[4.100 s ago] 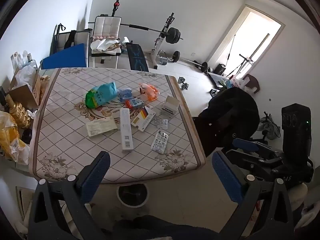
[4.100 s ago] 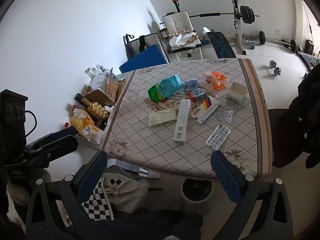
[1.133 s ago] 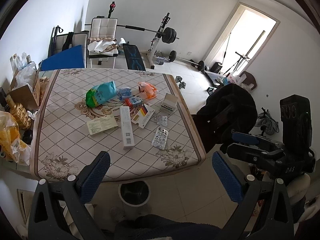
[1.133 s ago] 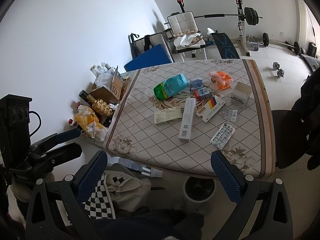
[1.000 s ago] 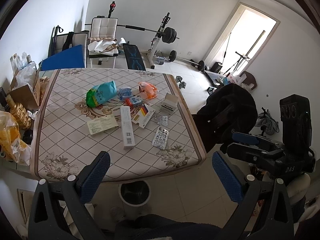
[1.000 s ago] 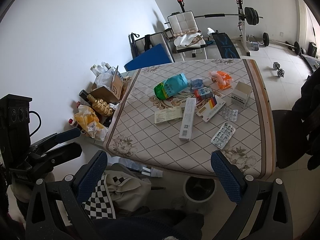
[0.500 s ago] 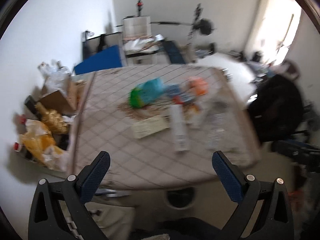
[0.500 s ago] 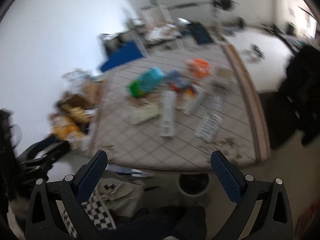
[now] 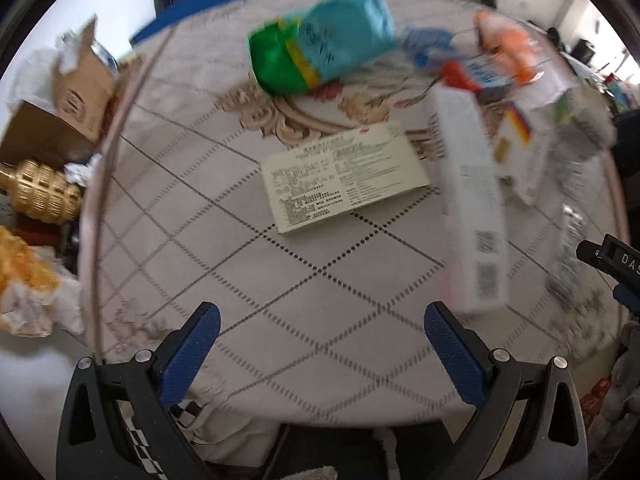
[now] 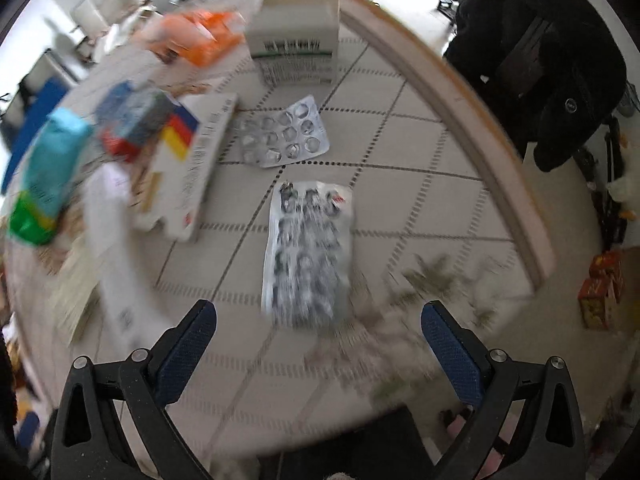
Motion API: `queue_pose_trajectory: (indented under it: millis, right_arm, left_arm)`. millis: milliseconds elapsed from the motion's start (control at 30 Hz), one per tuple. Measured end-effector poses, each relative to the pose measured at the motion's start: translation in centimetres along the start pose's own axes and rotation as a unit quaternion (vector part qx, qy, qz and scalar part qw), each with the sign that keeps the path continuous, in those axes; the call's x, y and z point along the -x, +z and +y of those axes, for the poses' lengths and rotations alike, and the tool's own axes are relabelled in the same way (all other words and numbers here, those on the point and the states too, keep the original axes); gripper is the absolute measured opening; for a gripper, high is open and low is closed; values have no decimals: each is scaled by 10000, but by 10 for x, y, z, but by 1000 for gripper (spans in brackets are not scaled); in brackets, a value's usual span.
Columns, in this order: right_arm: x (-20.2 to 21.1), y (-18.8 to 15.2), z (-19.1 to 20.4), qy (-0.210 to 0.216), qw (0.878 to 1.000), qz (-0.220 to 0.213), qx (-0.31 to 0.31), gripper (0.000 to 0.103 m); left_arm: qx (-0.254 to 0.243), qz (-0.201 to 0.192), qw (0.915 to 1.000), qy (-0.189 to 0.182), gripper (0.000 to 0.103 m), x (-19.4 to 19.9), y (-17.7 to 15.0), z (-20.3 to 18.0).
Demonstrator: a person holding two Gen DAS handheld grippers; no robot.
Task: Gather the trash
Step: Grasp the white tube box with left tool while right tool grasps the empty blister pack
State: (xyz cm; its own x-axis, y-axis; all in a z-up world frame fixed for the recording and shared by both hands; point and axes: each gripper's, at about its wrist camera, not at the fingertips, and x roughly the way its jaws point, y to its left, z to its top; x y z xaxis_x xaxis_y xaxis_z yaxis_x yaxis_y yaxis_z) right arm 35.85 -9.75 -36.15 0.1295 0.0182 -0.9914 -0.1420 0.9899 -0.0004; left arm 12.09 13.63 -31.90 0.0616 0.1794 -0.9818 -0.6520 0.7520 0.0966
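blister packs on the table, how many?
2. One blister pack lies just ahead of the right gripper; the other blister pack sits beyond it, near the grey box. More may hide under boxes.

Black coat [image 10: 560, 68], gold bottle [image 9: 38, 190]

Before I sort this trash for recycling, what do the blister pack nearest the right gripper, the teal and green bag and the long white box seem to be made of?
Blister pack: seemingly foil-backed plastic; silvery, shiny, with rows of pockets, though blurred.
Teal and green bag: probably glossy plastic film; it looks puffed, creased and reflective.
Long white box: likely thin matte cardboard; flat faces, sharp edges, printed barcodes.
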Motion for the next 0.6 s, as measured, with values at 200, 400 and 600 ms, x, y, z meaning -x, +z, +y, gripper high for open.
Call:
queue_pose_trajectory:
  millis: [200,400,600]
  right_arm:
    - [-53,14,5,-52,9993,357,100,103]
    - [-46,9,-11,107,9939,439,1004,76]
    - [-39,27,-58,186,9817,312,1870,67]
  left_arm:
    - [398,325,9986,-126,103,-27,23,-18]
    - [472,444,9969,-454,103,-22,45,-75]
    - [116,699,9970,-298,97,-40,71,-131]
